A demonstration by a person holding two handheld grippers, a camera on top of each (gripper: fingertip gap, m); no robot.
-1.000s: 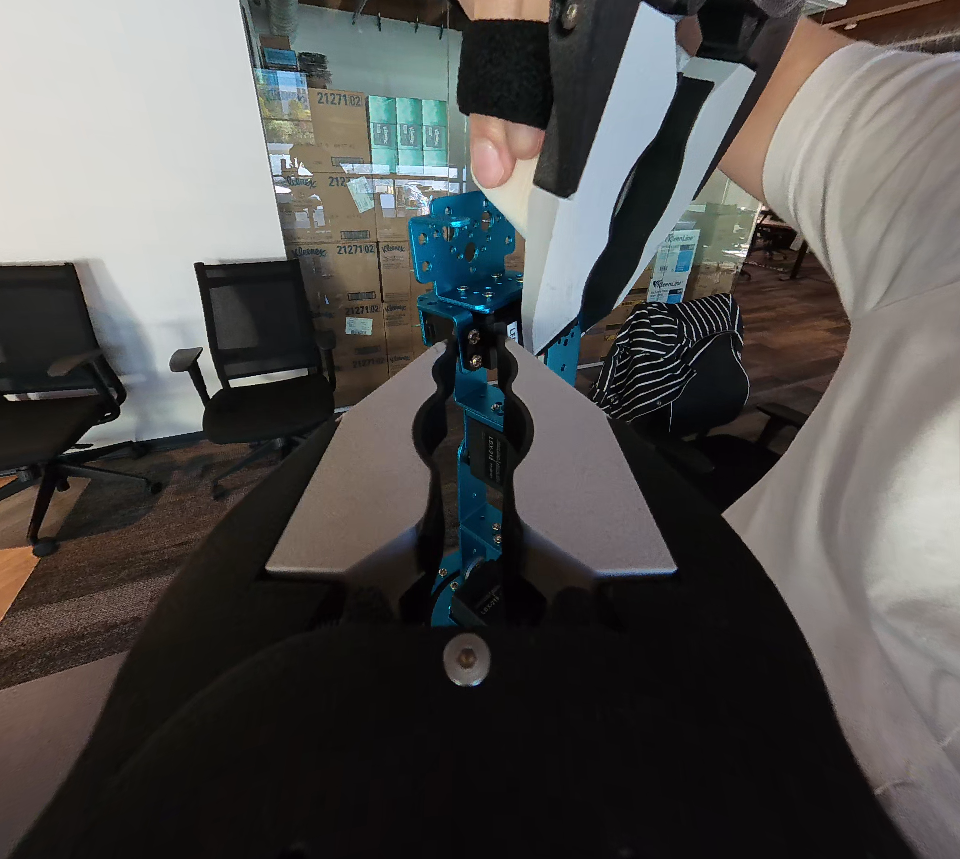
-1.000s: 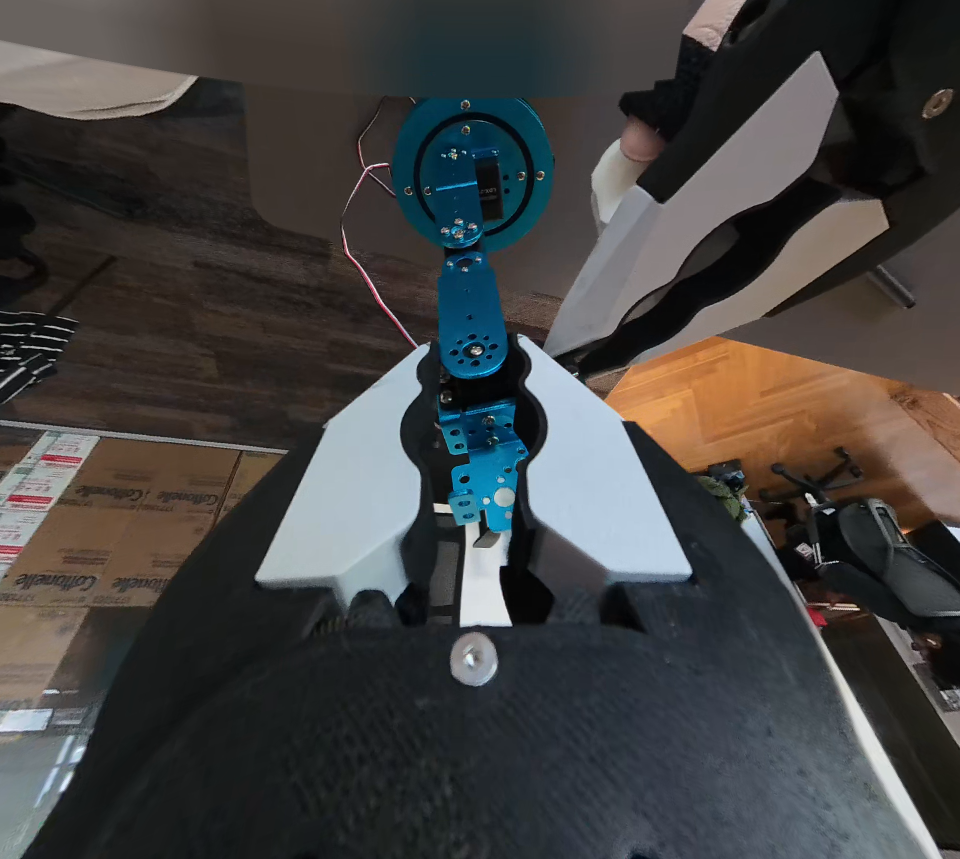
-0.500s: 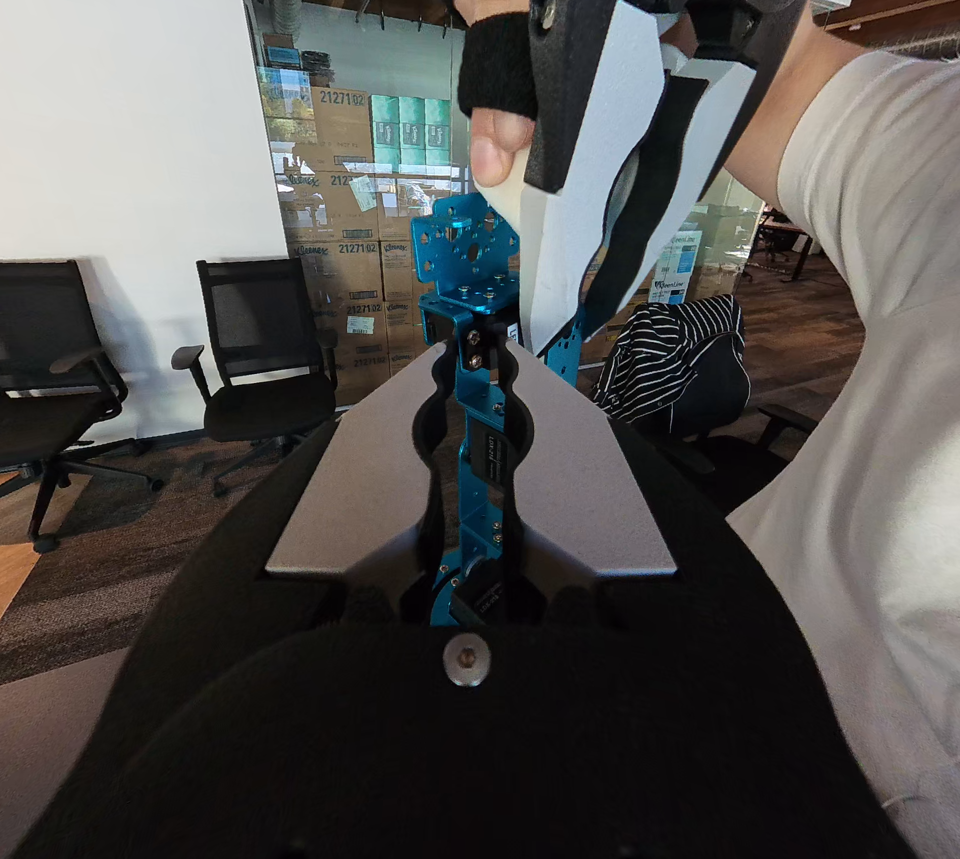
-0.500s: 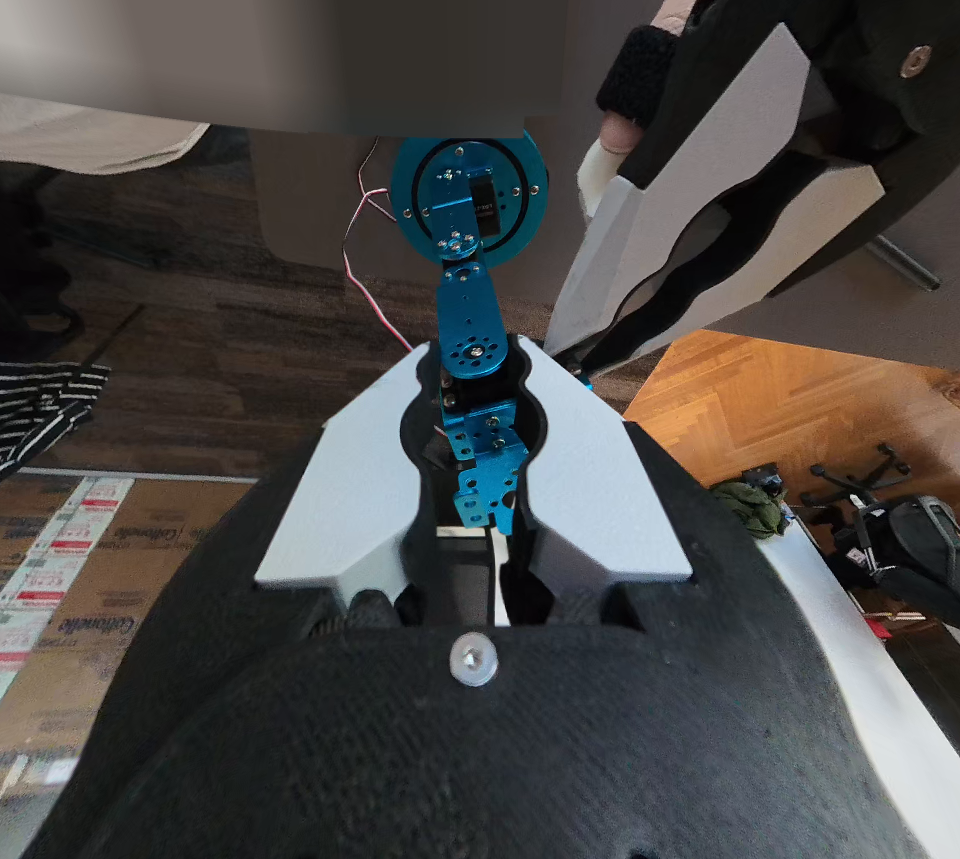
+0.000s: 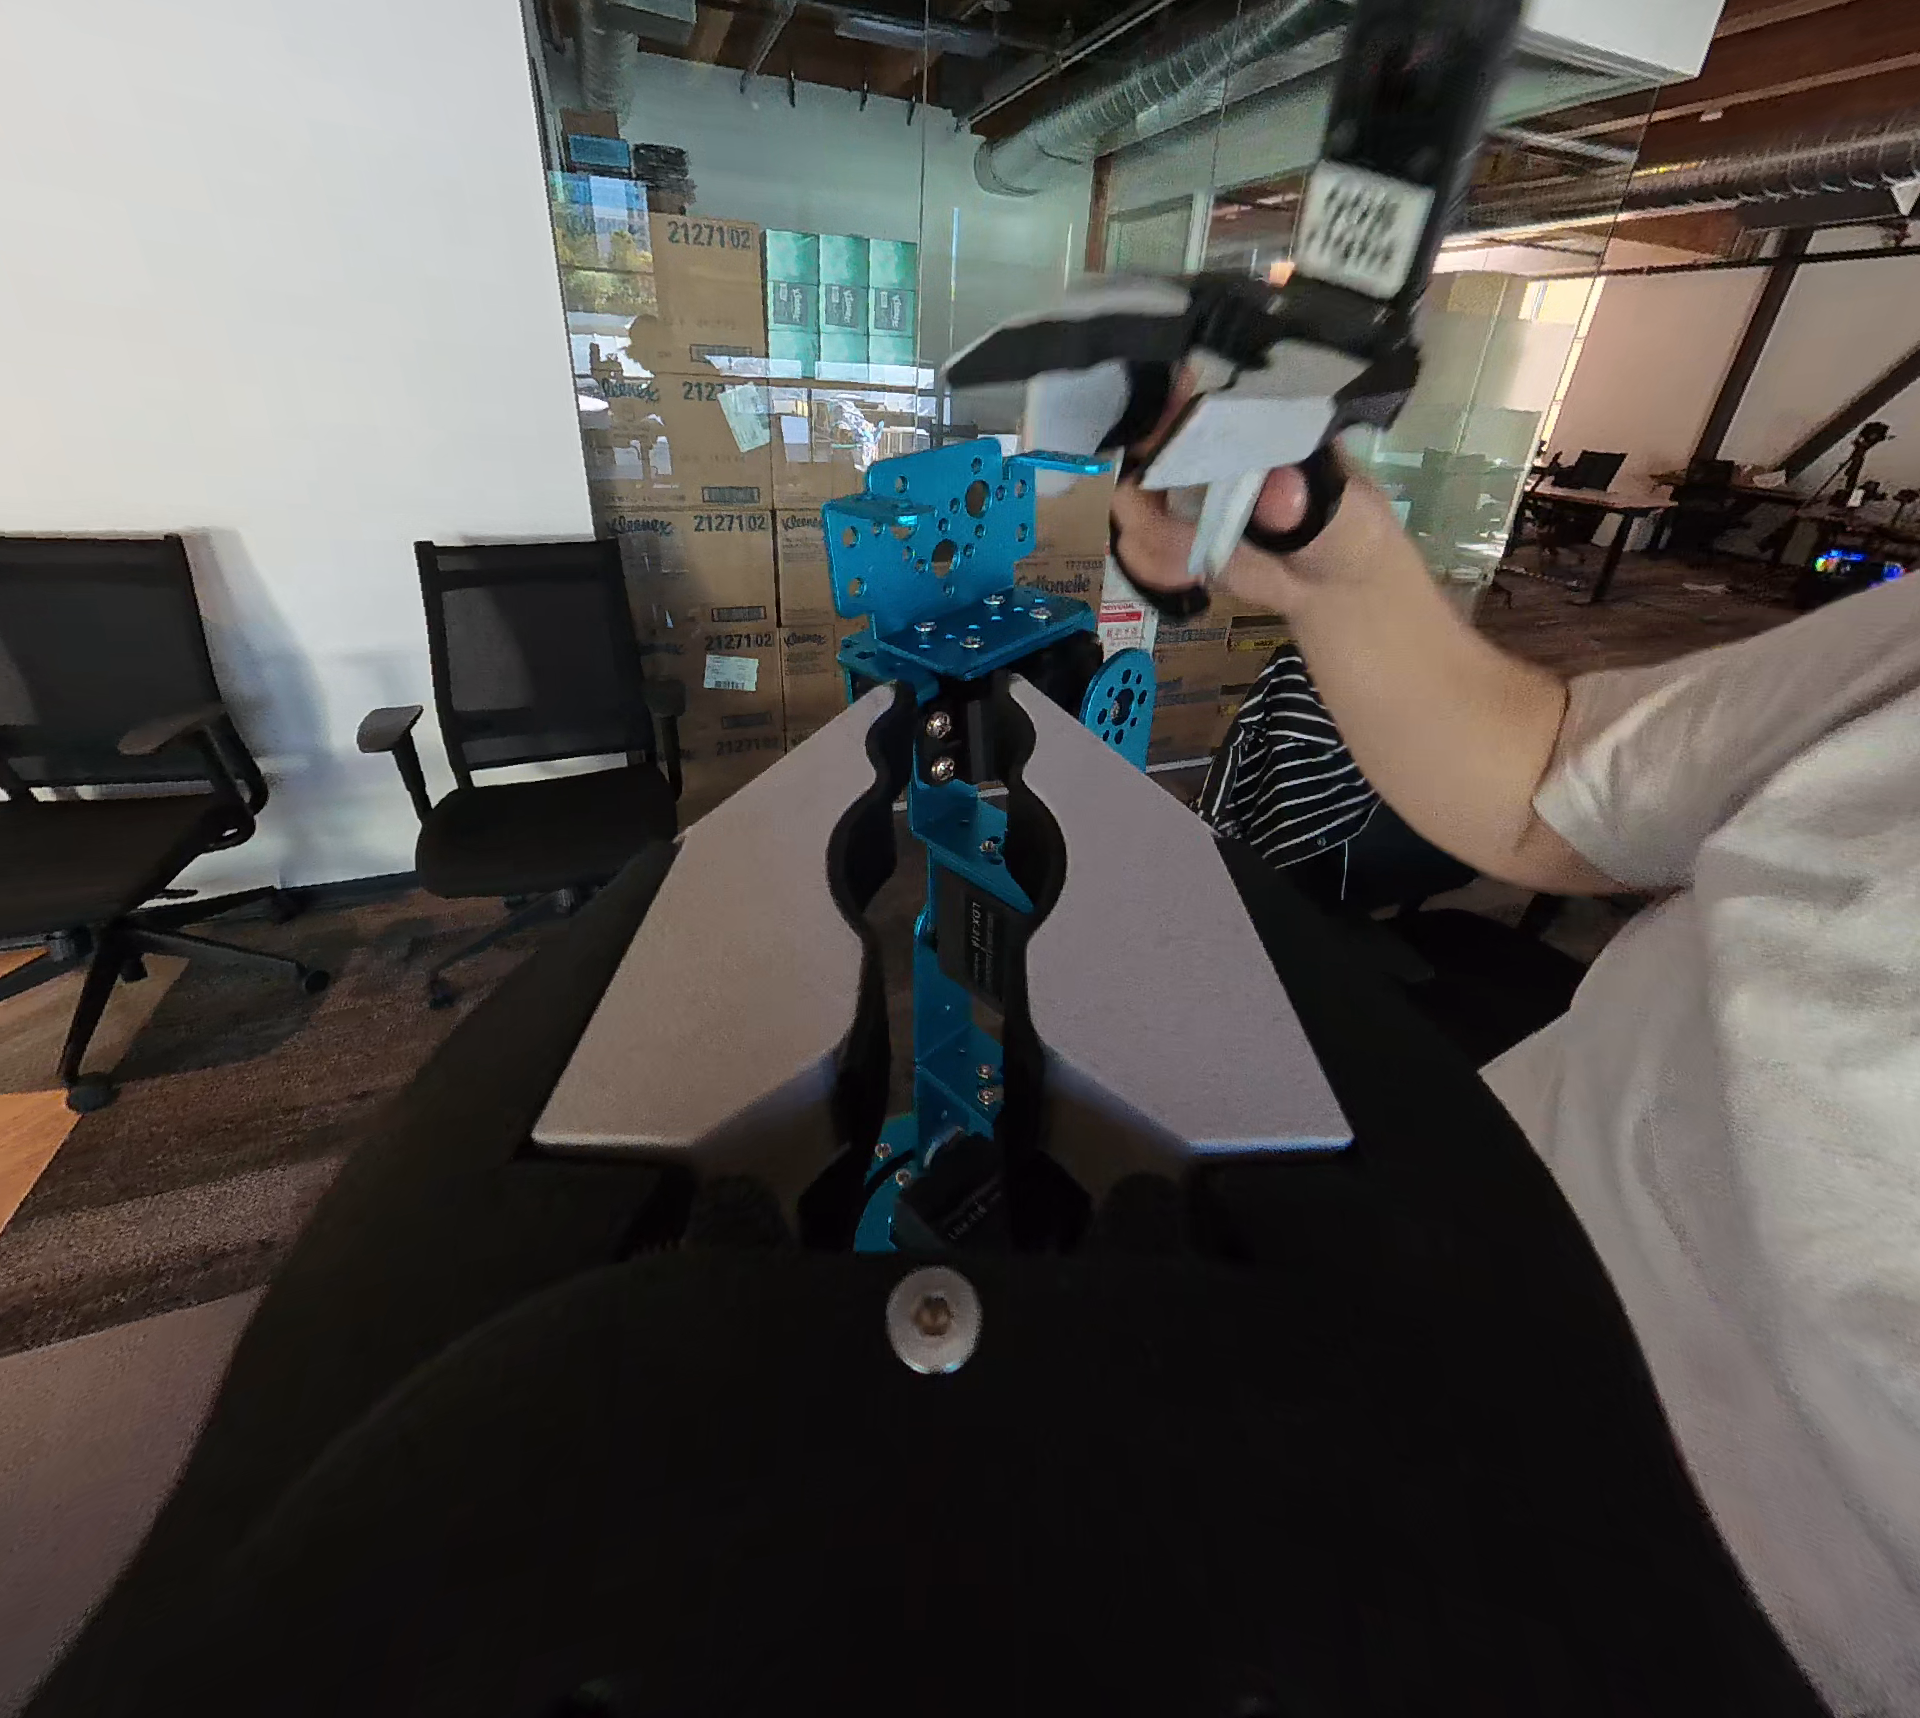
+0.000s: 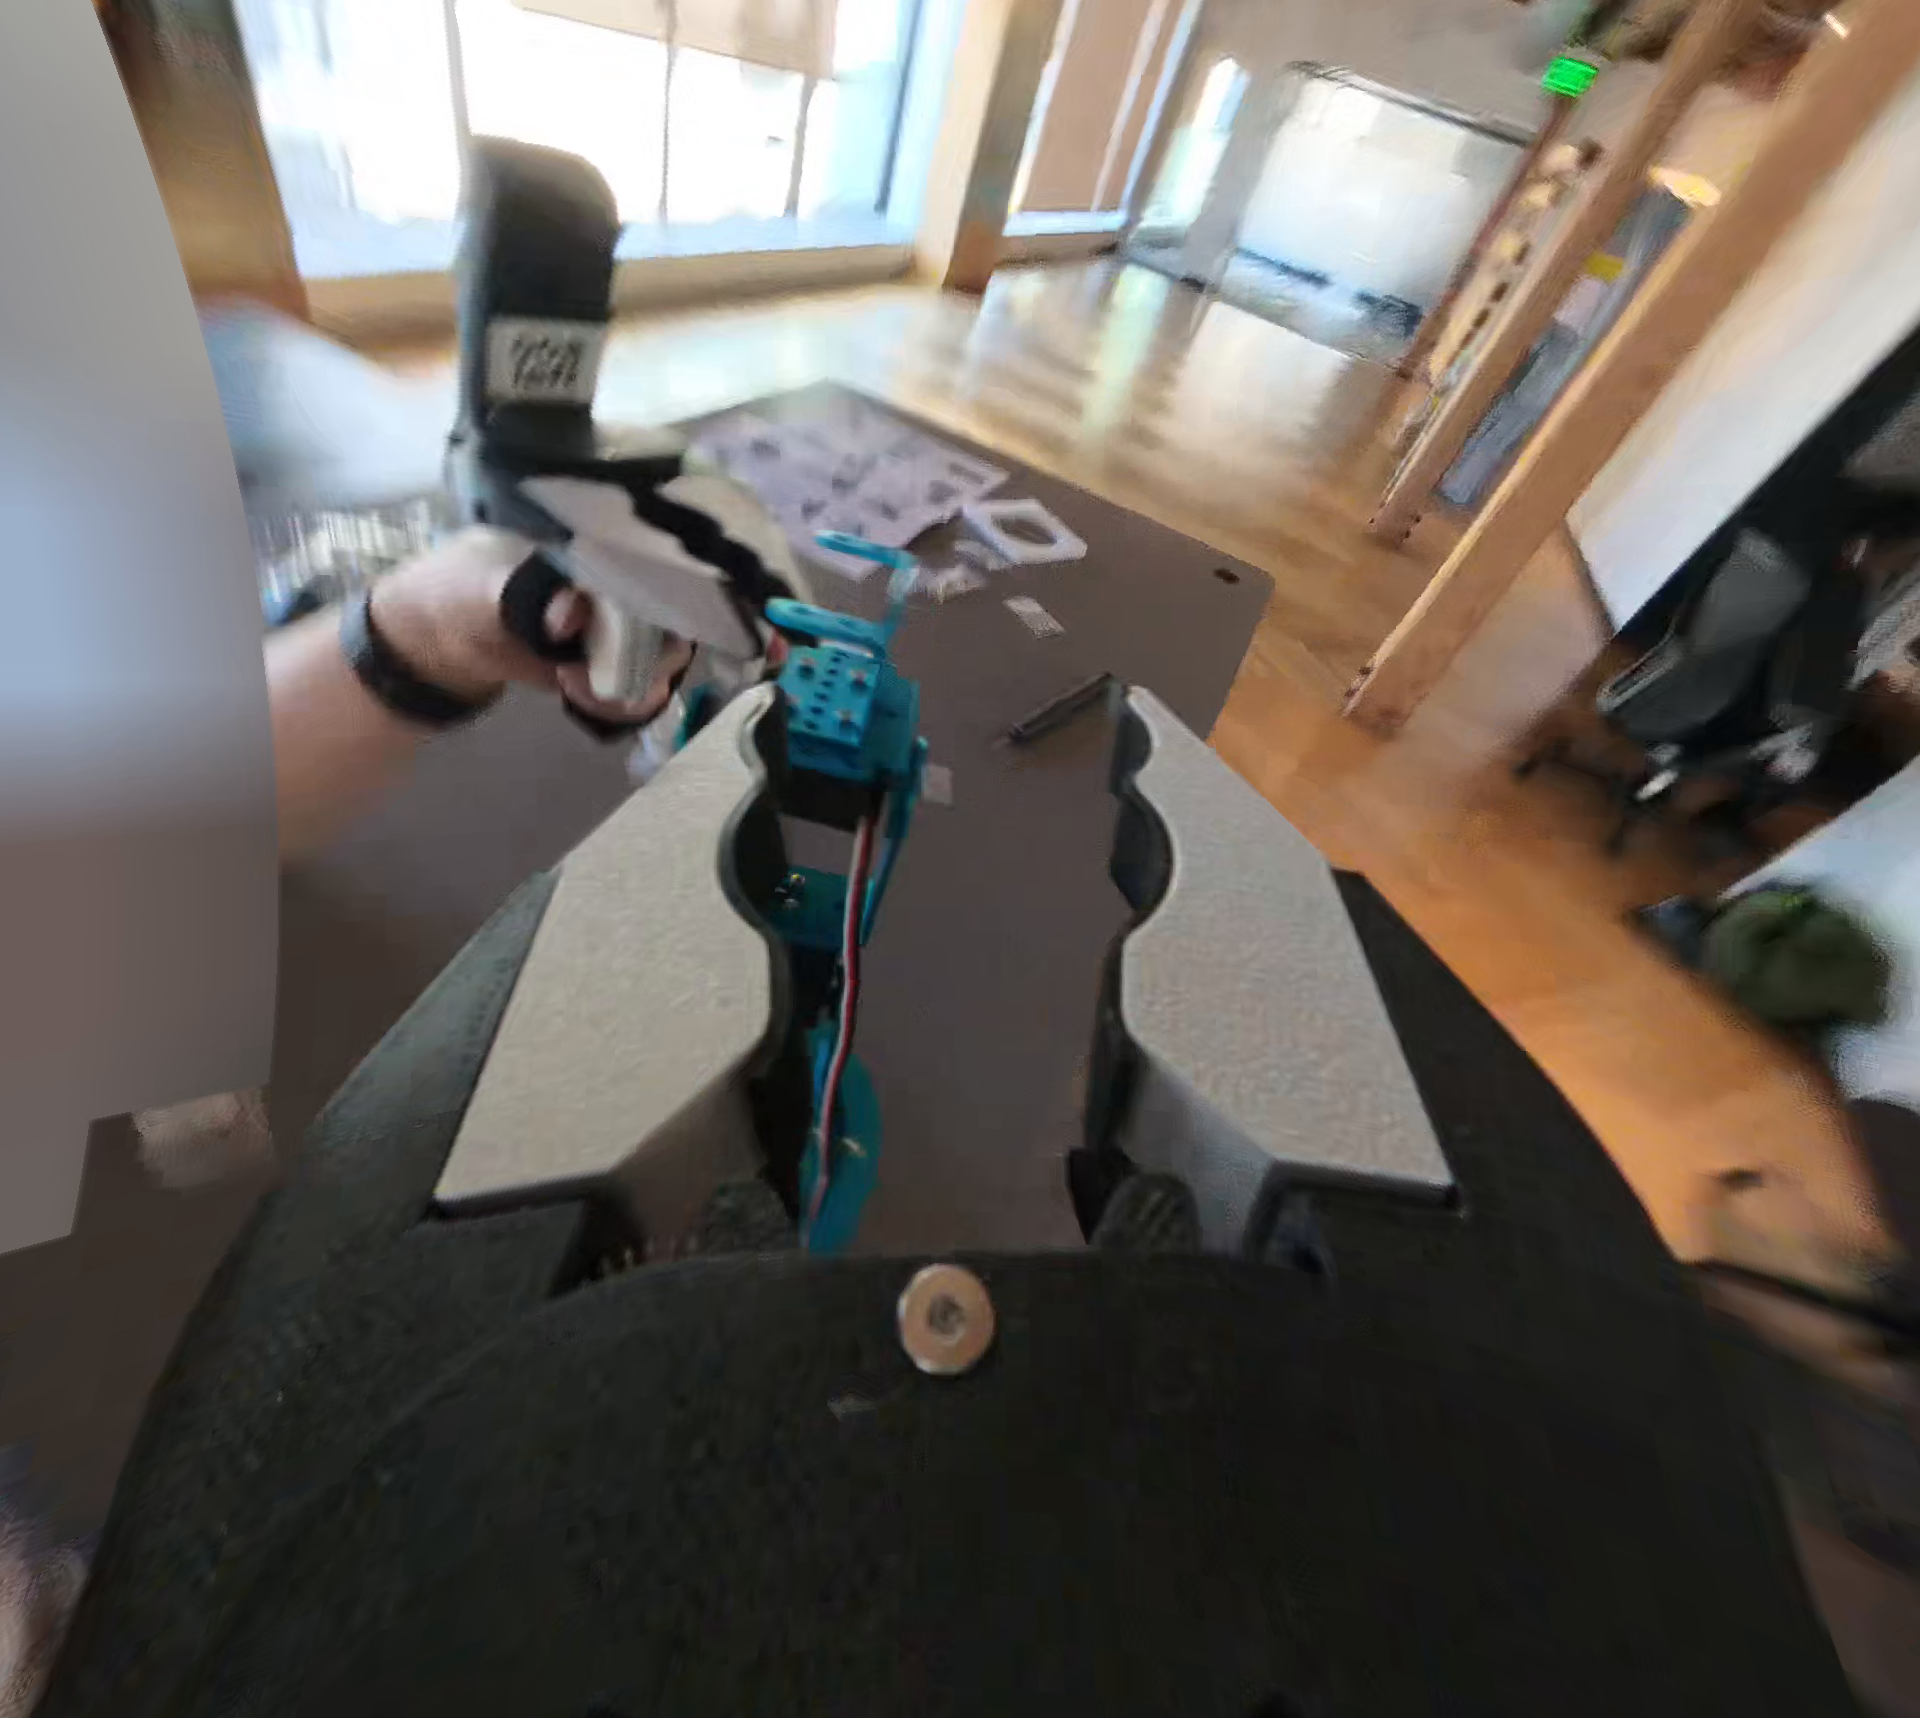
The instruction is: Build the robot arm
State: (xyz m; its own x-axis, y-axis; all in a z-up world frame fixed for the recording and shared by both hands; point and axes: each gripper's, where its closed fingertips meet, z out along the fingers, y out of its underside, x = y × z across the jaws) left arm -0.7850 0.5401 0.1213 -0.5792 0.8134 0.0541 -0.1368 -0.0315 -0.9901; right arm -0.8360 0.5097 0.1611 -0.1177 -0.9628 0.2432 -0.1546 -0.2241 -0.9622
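My left gripper (image 5: 951, 733) has its jaws pinched on the blue metal servo arm (image 5: 961, 837), which stands upright between them. Its perforated bracket (image 5: 940, 546) rises clear above the fingertips, I judge so the top stays reachable. My right gripper (image 6: 940, 712) has its jaws spread wide and holds nothing. In its view the blue arm sits against the inner face of its left finger (image 6: 644, 930), with a red-and-white wire (image 6: 857, 920) running down the gap between the fingers. The other finger is well apart from it. Beyond the right jaws lies a dark tabletop (image 6: 1164, 629) with pale flat cut-outs (image 6: 935, 505) and one dark rod (image 6: 1060, 704); motion blur hides how many cut-outs. Past the left jaws I count two black office chairs (image 5: 540, 733) before stacked cardboard boxes (image 5: 717, 463).
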